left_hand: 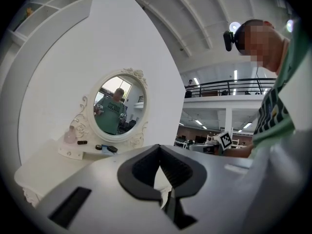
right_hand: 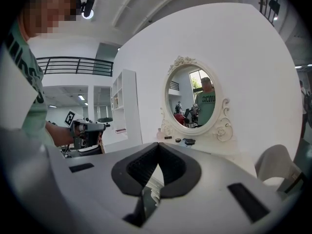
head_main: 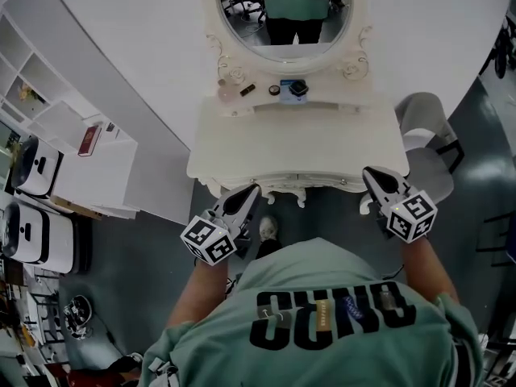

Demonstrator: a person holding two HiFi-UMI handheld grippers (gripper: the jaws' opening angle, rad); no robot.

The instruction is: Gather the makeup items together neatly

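Observation:
Several small makeup items lie spread along the raised shelf under the oval mirror [head_main: 286,22] of a white dressing table [head_main: 298,147]: a pale pink bottle [head_main: 228,90], a black tube [head_main: 247,89], a round compact [head_main: 275,90] and a dark case on a blue box [head_main: 295,89]. The left gripper view shows the same row, bottle [left_hand: 70,136] to dark case [left_hand: 111,149]. My left gripper [head_main: 252,190] hangs shut and empty in front of the table's near edge. My right gripper [head_main: 368,173] is also shut and empty at the near right corner. Both are well short of the items.
A grey chair [head_main: 425,123] stands close to the table's right side. A white shelf unit [head_main: 93,168] and white machines [head_main: 36,236] are on the left. The person's torso fills the bottom of the head view.

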